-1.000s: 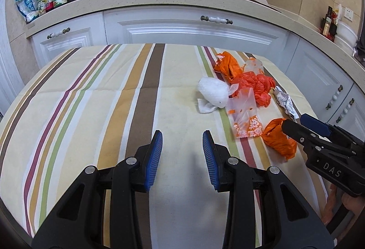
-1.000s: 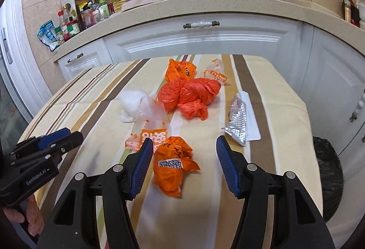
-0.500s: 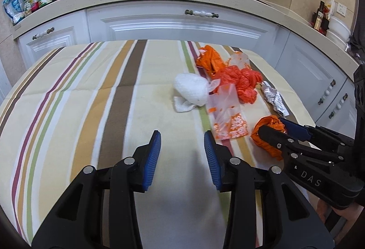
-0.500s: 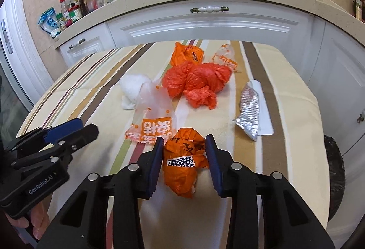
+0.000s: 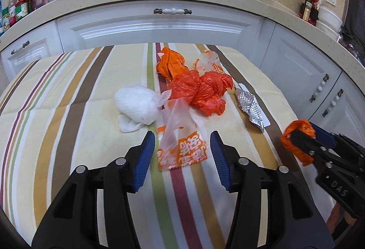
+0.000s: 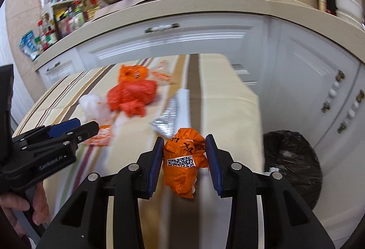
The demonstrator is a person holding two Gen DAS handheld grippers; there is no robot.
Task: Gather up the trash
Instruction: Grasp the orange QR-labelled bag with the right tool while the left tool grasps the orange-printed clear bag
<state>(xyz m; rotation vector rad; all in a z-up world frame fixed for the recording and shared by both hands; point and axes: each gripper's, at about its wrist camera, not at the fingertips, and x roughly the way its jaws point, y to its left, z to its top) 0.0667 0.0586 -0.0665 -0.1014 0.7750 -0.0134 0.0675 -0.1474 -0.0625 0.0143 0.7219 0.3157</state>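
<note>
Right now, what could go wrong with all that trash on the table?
The right tongs pinch only the top of the crumpled orange bag, so it may slip before reaching the black bin bag. The left tongs are opening around the flimsy clear bag; its flat plastic could slide away on the striped tablecloth.

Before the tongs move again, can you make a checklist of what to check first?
1. Right tongs squeezing the crumpled orange plastic bag with the barcode sticker: ok.
2. That bag lifted off the striped tablecloth: cannot tell.
3. Black-lined trash bin open beside the table: ok.
4. Left tongs gripping the clear plastic bag with orange print: not ok; jaws opening, the bag lies between them.
5. Table free of trash: not ok; the white crumpled wad, red-orange bags and silver foil wrapper remain.
</note>
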